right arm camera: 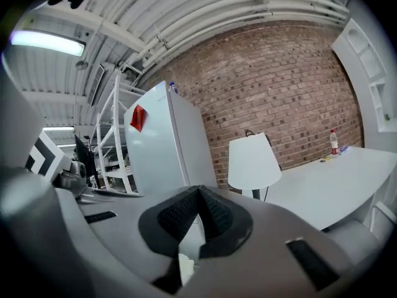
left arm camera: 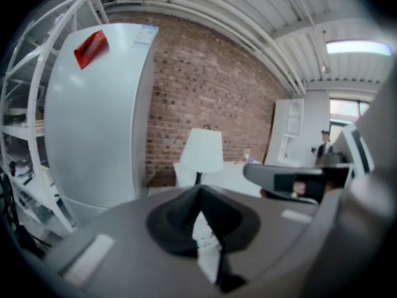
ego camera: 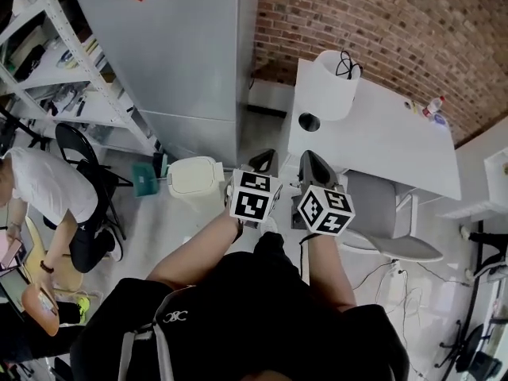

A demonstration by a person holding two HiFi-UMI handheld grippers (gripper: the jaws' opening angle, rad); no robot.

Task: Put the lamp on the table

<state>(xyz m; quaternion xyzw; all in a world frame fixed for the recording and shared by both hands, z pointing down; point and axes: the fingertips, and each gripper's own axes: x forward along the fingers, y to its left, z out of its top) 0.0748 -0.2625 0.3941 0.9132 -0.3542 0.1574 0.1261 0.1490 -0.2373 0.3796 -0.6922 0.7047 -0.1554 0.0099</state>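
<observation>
A lamp with a white shade and a round black base stands upright on the near left corner of the white table. The same lamp shows ahead in the left gripper view, and as a lamp on the table in the right gripper view. My left gripper and right gripper are held side by side just short of the table, apart from the lamp. Both point towards it. The left gripper and right gripper are shut with nothing between the pads.
A tall grey cabinet with a red sticker stands left of the table, against the brick wall. A grey chair sits under the table's near edge. A white bin, metal shelving and a seated person are to the left. A bottle stands at the table's far side.
</observation>
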